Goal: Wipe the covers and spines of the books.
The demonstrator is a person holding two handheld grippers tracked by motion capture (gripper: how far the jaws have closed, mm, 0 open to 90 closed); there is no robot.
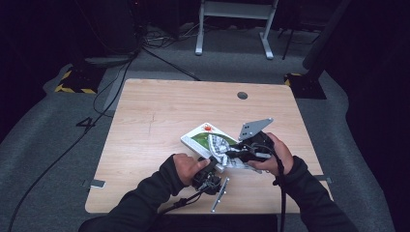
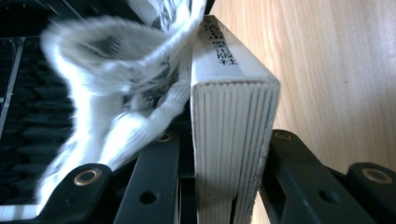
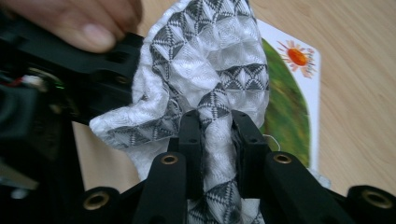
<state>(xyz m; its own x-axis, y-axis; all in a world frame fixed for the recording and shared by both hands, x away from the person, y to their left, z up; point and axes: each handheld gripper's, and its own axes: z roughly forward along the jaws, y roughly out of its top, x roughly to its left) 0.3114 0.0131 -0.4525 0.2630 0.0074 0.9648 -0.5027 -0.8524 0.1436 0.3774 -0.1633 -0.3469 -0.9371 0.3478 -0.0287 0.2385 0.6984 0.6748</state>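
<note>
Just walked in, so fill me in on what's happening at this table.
A person at a wooden table works with a claw in each hand. The left claw is clamped on the edge of a closed book with a sun and green picture on its cover. The right claw pinches a white and grey patterned cloth that is draped over the book.

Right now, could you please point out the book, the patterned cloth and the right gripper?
book (image 2: 233, 135): left gripper view, its page edges.
patterned cloth (image 3: 205, 60): right gripper view, the bunched upper fold.
right gripper (image 3: 217, 140): right gripper view, between its fingertips.
</note>
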